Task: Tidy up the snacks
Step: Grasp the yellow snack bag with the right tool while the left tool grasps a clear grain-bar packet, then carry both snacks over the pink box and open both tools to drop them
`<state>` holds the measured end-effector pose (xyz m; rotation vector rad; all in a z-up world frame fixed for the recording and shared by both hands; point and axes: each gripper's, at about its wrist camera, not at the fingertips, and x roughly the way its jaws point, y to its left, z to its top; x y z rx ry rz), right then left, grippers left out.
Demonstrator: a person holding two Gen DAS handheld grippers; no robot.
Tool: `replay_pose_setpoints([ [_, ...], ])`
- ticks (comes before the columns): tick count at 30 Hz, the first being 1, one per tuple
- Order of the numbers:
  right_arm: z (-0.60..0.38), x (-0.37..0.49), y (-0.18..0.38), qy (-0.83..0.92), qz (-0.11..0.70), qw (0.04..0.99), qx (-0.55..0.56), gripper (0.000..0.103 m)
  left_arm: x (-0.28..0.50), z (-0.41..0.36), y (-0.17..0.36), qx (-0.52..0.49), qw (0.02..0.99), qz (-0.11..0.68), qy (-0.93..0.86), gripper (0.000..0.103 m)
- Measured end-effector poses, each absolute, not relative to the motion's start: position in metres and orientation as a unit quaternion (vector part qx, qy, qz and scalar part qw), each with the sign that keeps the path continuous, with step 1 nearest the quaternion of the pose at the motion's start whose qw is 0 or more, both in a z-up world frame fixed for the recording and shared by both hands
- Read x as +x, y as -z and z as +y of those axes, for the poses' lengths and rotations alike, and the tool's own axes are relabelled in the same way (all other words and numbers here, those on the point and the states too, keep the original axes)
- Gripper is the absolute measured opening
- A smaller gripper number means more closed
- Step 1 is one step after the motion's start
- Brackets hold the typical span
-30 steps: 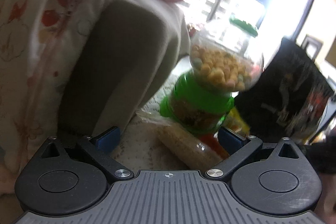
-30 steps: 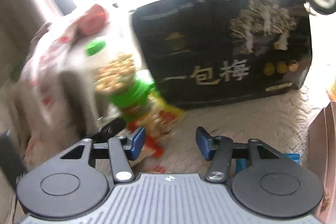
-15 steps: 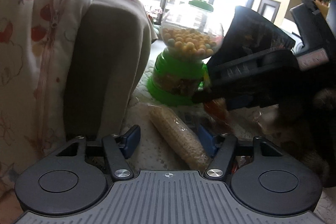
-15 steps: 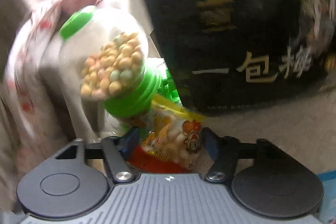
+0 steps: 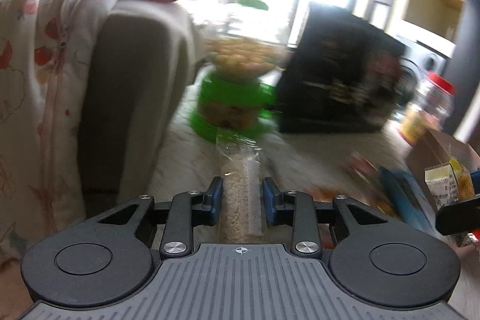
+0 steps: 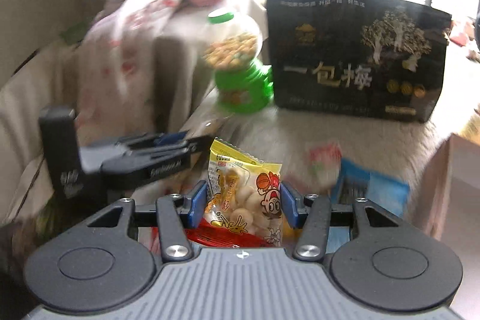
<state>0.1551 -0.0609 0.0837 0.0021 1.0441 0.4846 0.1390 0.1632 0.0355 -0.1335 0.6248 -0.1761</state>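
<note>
Early stage: left gripper (image 5: 242, 197) pinches a clear grain pouch (image 5: 240, 185), right gripper (image 6: 243, 204) clamps a yellow snack bag (image 6: 244, 200), both lifted, more packets loose on the rug (image 6: 375, 137).

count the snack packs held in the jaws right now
2: a clear grain pack in the left gripper, a yellow cartoon pack in the right gripper. None seems hidden.

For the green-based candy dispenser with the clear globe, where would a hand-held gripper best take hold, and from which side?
Probably the green base of the candy dispenser, approached from the front. The base looks narrower and straighter-walled than the round clear globe, which would likely slip. The draped sofa arm crowds one side and the black snack bag stands beside it on the other.
</note>
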Motion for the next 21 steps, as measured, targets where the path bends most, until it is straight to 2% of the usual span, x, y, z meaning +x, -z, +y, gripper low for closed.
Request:
replay_pose_setpoints([
  [7,-0.101,0.054,-0.087,-0.237,0.462,0.852,-0.067,0.051,0.049,0.132,-0.077,-0.051,0.955,0.251,0.148,0.033],
  [12,-0.120,-0.004,-0.079,-0.230,0.467,0.846,-0.118,0.051,-0.006,0.085,-0.071,-0.031,0.918,0.319,0.235,0.033],
  [16,-0.140,-0.038,-0.078,-0.214,0.472,0.848,-0.114,0.051,-0.033,0.053,-0.055,-0.019,0.884,0.370,0.285,0.033],
  [21,-0.183,-0.063,-0.088,-0.166,0.466,0.866,-0.082,0.051,-0.045,0.023,-0.060,-0.005,0.872,0.367,0.323,0.033],
])
